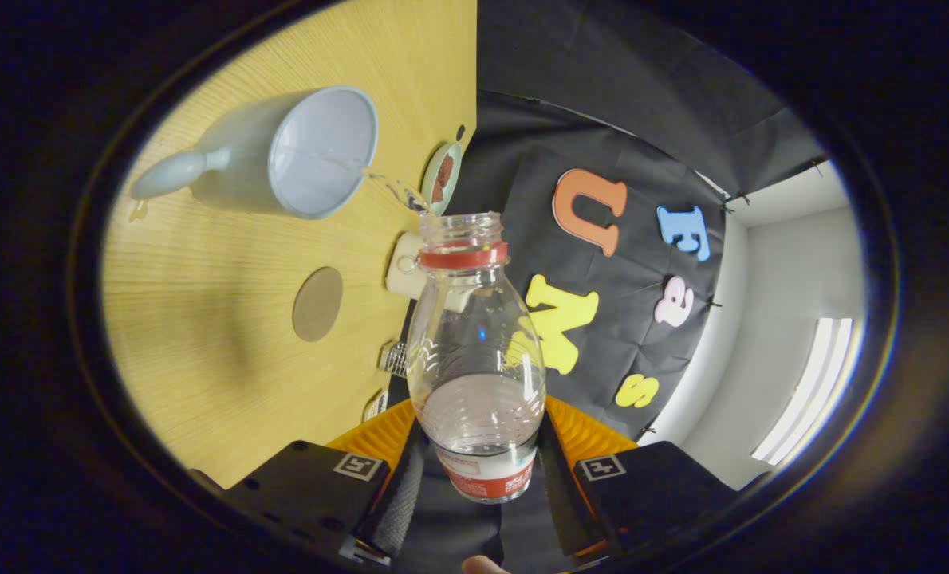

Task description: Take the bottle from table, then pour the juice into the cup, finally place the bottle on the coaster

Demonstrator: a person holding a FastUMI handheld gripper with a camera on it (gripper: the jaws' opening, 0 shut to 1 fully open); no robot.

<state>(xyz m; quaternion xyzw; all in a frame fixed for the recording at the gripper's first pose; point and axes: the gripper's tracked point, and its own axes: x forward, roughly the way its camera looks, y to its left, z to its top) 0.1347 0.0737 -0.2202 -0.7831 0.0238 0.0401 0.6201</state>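
Observation:
A clear plastic bottle [474,351] with a red neck ring and no cap sits between my fingers, and my gripper [478,458] is shut on its lower body. The view is rolled sideways, so the bottle is tipped toward the table. A thin clear stream [395,191] runs from its mouth into a pale blue cup [315,151] with a handle, which stands on the wooden table [203,319] beyond the fingers. A round brown coaster [318,304] lies on the table between the cup and the gripper. Some liquid is left in the bottle.
A small dish [441,177] with something brown in it sits at the table's far edge, past the cup. A cream-coloured small object [405,267] and two small items [395,359] lie along that same edge near the bottle. Black cloth wall stands behind.

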